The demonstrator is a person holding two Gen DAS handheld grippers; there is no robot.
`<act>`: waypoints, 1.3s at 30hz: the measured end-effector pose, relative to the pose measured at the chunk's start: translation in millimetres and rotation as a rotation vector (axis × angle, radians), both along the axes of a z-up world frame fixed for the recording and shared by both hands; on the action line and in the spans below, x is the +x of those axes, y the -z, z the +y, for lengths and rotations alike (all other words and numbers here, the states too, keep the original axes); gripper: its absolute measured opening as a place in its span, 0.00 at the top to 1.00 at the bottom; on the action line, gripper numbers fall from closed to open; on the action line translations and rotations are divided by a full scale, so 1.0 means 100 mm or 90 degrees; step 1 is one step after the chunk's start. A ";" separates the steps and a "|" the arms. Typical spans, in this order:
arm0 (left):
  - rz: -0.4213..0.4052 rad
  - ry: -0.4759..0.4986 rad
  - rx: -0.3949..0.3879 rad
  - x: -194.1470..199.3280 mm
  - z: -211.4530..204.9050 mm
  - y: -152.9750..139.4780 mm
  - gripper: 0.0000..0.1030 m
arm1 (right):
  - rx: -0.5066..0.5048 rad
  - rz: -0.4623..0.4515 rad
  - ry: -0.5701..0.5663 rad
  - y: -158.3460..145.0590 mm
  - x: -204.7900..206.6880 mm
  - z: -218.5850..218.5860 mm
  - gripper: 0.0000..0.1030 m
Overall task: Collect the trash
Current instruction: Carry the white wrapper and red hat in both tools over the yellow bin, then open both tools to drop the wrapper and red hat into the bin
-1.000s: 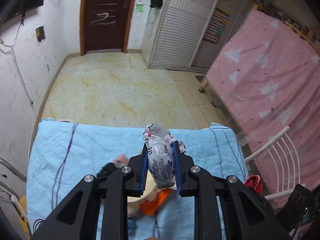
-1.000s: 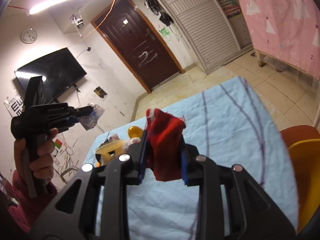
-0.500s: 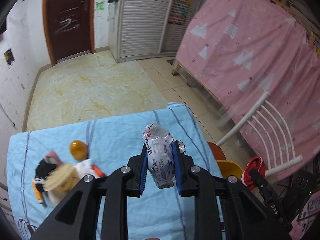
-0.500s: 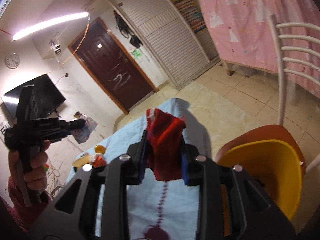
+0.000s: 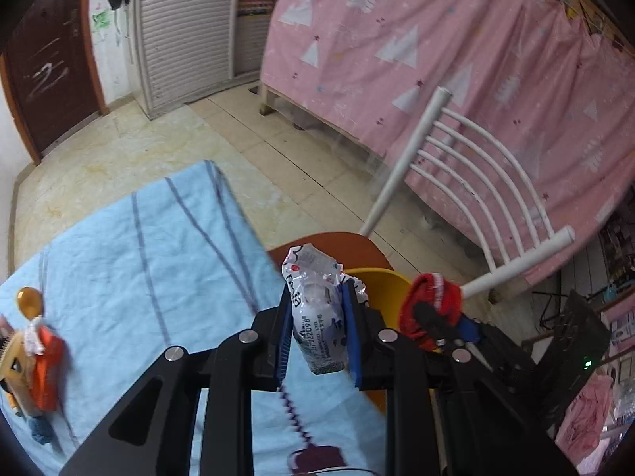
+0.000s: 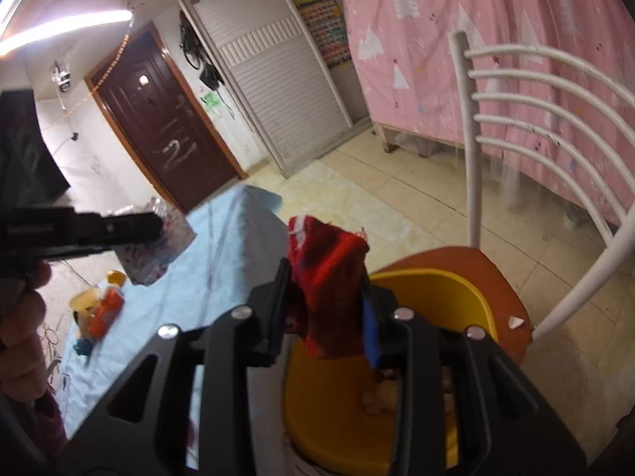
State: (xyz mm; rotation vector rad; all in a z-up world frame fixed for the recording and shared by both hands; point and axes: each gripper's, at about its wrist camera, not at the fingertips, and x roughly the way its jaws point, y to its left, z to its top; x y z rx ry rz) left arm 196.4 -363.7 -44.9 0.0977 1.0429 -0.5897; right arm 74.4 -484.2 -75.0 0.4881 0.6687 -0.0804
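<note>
My left gripper (image 5: 317,337) is shut on a crumpled white and silver wrapper (image 5: 315,317), held above the right edge of the blue-clothed table (image 5: 139,261). My right gripper (image 6: 327,313) is shut on a red wrapper (image 6: 325,277) and holds it above a yellow bin (image 6: 349,408) that stands on an orange chair seat (image 6: 476,269). The bin holds some scraps at its bottom. In the left wrist view the bin (image 5: 381,289) and the right gripper with the red wrapper (image 5: 430,309) lie just right of my left gripper.
A white chair back (image 6: 516,127) rises behind the bin. Several items, among them an orange packet (image 5: 45,361) and a yellow ball (image 5: 29,301), lie at the table's left end. A pink curtain (image 5: 456,59) hangs at right. A brown door (image 6: 166,135) stands beyond.
Both grippers have swung right from over the table toward the chair. The right one now holds the red wrapper over the yellow bin. Both stay shut on their wrappers.
</note>
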 end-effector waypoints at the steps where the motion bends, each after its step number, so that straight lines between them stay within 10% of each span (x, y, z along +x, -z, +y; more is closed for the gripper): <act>1: 0.007 0.007 0.001 -0.02 -0.07 0.04 0.87 | 0.003 0.006 0.000 0.03 -0.01 -0.02 0.65; 21: 0.054 0.020 -0.007 -0.05 -0.34 0.22 0.58 | 0.022 0.004 0.023 0.05 -0.14 -0.14 0.53; 39: -0.037 -0.099 -0.078 0.01 1.28 -0.44 0.49 | -0.034 -0.012 -0.137 -0.38 0.51 1.14 0.26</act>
